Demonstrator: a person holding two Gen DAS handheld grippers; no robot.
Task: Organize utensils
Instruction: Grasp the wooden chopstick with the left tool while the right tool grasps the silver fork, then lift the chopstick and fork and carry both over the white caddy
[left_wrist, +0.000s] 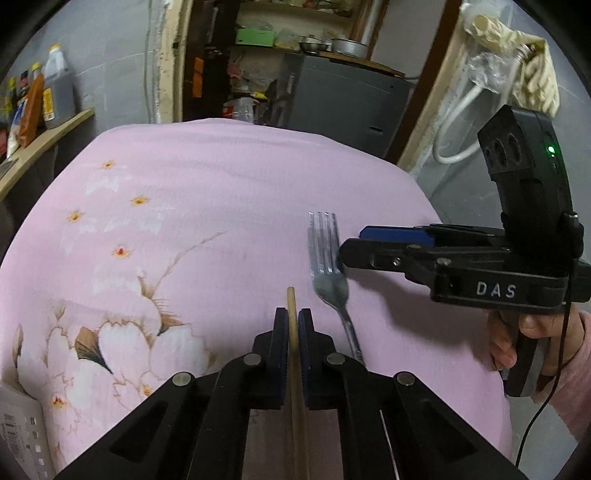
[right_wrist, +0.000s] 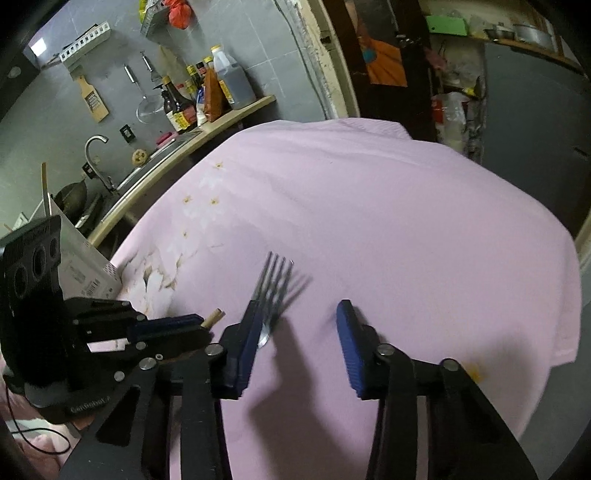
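Note:
A wooden chopstick (left_wrist: 291, 297) sticks out forward between the pads of my left gripper (left_wrist: 293, 314), which is shut on it low over the pink flowered tablecloth (left_wrist: 221, 192). A metal fork (left_wrist: 327, 258) lies on the cloth just to its right, tines pointing away. My right gripper (left_wrist: 351, 242) reaches in from the right, its tips at the fork's head. In the right wrist view my right gripper (right_wrist: 298, 306) stands open. The fork (right_wrist: 275, 280) lies by the left pad (right_wrist: 245, 339), with bare cloth across the gap. My left gripper (right_wrist: 199, 325) holds the chopstick (right_wrist: 214, 316) at the left.
A white printed box (right_wrist: 85, 273) stands at the table's left edge. Behind it runs a counter with bottles (right_wrist: 218, 85) and a sink tap (right_wrist: 96, 147). A dark cabinet (left_wrist: 340, 96) stands beyond the table's far side. A person's hand (left_wrist: 513, 339) grips the right handle.

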